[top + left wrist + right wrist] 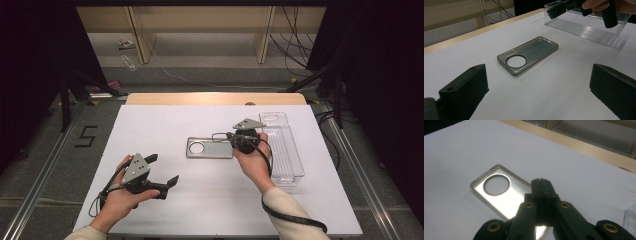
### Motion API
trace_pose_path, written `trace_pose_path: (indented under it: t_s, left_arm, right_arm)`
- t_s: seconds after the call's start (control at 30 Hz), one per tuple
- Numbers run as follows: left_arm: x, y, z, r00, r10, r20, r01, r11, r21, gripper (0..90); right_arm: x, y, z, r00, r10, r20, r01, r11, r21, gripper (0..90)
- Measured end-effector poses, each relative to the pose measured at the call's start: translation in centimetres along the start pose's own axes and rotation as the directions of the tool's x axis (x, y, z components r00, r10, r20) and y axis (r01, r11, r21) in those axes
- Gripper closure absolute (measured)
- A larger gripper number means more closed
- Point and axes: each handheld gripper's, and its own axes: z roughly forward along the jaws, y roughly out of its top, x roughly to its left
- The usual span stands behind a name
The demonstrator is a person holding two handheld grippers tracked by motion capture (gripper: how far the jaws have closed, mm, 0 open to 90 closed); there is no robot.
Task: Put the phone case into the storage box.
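On the white table sheet (200, 190), a translucent grey phone case with a round camera hole (210, 148) lies flat beside a clear plastic tray (285, 150). Above the case's near end, the right gripper (541, 182) is seen with jaws pressed together, empty. The left gripper (162, 170) is held wide open, apart.
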Motion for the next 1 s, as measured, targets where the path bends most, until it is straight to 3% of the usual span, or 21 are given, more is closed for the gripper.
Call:
trace_pose_path:
  t_s: [0.2,0.43,1.0]
  left_arm:
    - [0.0,0.0,0.0,1.0,-0.003,0.002,0.003,1.0,-0.001,1.4]
    - [0.0,-0.1,0.0,1.0,-0.005,0.004,0.005,1.0,-0.002,1.4]
    - [0.1,-0.2,0.1,1.0,-0.005,0.005,0.005,1.0,0.004,1.5]
  right_arm:
    - [-0.5,1.1,2.9,0.9992,-0.004,0.039,0.001,0.997,0.076,90.0]
    - [-0.8,0.8,5.5,0.9984,0.001,0.057,-0.009,0.99,0.143,90.0]
    - [-2.7,0.4,8.6,0.9937,0.035,0.106,-0.058,0.974,0.22,90.0]
